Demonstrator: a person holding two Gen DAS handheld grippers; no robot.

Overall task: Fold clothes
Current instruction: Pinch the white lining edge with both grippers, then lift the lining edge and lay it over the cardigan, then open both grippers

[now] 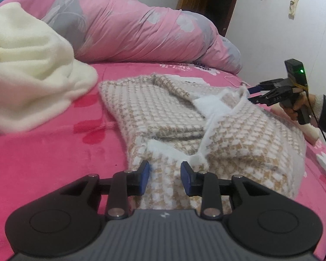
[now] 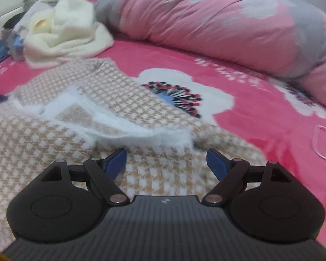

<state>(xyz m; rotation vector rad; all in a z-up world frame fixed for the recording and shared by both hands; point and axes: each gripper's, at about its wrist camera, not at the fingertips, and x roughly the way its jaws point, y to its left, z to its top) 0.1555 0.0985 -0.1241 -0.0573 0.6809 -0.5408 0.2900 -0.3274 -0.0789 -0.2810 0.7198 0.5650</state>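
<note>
Jacket (image 1: 163, 117) lies part-folded on the bed (image 1: 43, 152); left gripper (image 1: 165, 175) jaws narrow, seemingly empty, right gripper (image 2: 166, 163) wide, empty. Grip both hem corners, fold evenly in 1 motion

Beige-and-white checked garment (image 1: 206, 130) lies partly folded on bed

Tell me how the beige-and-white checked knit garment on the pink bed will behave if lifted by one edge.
The beige-and-white checked knit garment will likely flop and drape, since it already lies in soft folds. Its stacked layers would probably slide apart and unfold. The thick, fuzzy weave suggests it won't be slippery to grip.
</note>
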